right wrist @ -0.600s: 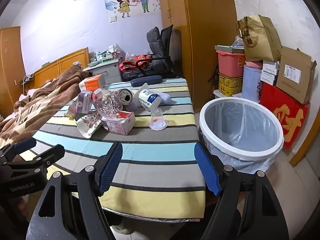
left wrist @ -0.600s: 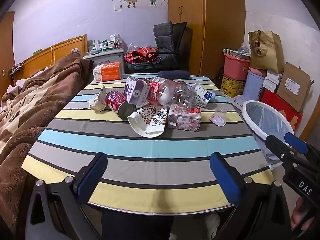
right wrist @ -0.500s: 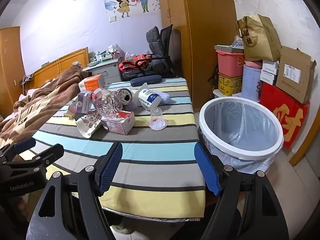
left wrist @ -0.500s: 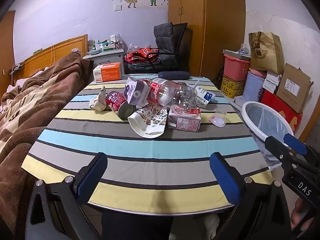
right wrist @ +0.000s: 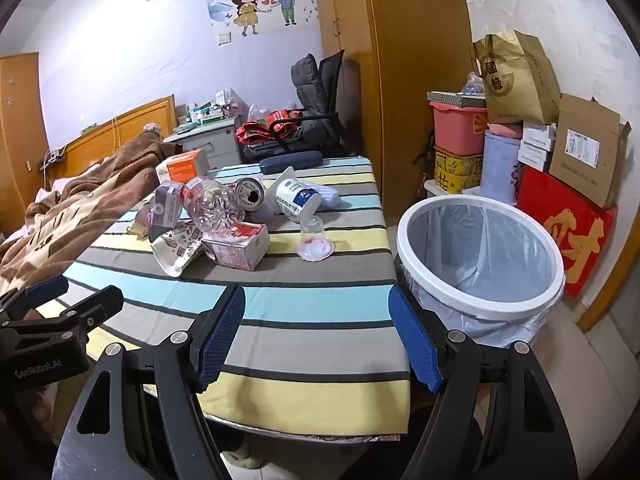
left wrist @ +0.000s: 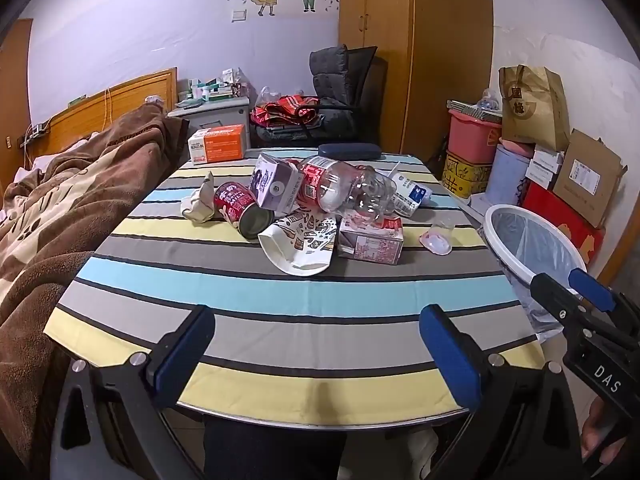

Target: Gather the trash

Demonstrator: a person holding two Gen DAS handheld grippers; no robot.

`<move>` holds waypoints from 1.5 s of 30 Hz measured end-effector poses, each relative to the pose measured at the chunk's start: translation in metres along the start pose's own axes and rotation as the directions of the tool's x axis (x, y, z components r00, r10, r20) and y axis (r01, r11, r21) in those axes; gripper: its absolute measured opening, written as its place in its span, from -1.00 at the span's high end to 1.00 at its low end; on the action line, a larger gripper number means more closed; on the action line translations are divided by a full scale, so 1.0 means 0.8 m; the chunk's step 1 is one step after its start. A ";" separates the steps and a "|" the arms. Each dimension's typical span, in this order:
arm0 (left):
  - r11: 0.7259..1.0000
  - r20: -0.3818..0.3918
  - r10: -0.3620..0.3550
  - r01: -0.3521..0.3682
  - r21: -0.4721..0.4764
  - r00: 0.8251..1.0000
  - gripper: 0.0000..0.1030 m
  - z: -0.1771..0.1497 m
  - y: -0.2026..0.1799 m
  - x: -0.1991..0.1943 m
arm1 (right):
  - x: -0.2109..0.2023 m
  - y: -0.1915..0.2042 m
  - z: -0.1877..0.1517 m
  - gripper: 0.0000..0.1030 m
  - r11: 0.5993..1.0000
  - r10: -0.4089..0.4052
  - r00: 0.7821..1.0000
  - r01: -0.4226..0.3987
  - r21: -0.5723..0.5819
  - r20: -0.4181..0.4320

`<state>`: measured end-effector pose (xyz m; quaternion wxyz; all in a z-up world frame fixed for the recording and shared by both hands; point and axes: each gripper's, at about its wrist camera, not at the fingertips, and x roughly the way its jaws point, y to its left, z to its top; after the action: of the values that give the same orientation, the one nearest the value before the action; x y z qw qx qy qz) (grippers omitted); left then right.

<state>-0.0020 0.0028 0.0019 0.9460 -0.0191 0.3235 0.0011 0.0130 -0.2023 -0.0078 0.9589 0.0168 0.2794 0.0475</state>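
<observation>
Trash lies heaped mid-table on the striped cloth: a clear plastic bottle [left wrist: 344,190] [right wrist: 212,208], a red can [left wrist: 236,208], a purple carton [left wrist: 276,186], a flattened paper cup [left wrist: 300,246] [right wrist: 176,250], a pink carton [left wrist: 370,240] [right wrist: 238,246], a white-blue cup [right wrist: 296,198] and a small clear cup [left wrist: 438,236] [right wrist: 314,240]. A white bin [right wrist: 480,256] [left wrist: 528,240] with a plastic liner stands at the table's right side. My left gripper [left wrist: 316,346] is open above the near table edge. My right gripper [right wrist: 316,334] is open too, near the bin, holding nothing.
A brown blanket [left wrist: 60,208] covers the bed left of the table. An orange box [left wrist: 218,144] and a dark case [left wrist: 348,150] lie at the far end. Boxes and a paper bag [right wrist: 516,80] are stacked against the right wall. An office chair [left wrist: 340,88] stands behind.
</observation>
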 end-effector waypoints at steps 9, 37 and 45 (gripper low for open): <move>1.000 0.002 -0.001 0.001 -0.003 1.000 -1.00 0.000 0.001 -0.001 | -0.002 0.002 0.002 -0.47 1.000 -0.025 1.000 0.025 -0.011 0.009; 1.000 0.004 -0.001 0.001 -0.010 1.000 -1.00 -0.001 0.005 -0.001 | -0.004 0.005 0.002 -0.47 0.999 -0.031 0.999 0.032 -0.022 0.013; 1.000 0.004 0.000 0.000 -0.013 1.000 -1.00 -0.002 0.006 -0.001 | -0.004 0.005 0.003 -0.47 0.999 -0.032 0.999 0.032 -0.024 0.010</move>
<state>-0.0039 0.0076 0.0012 0.9465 -0.0252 0.3216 0.0033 0.0114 -0.1985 -0.0041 0.9609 0.0008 0.2744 0.0357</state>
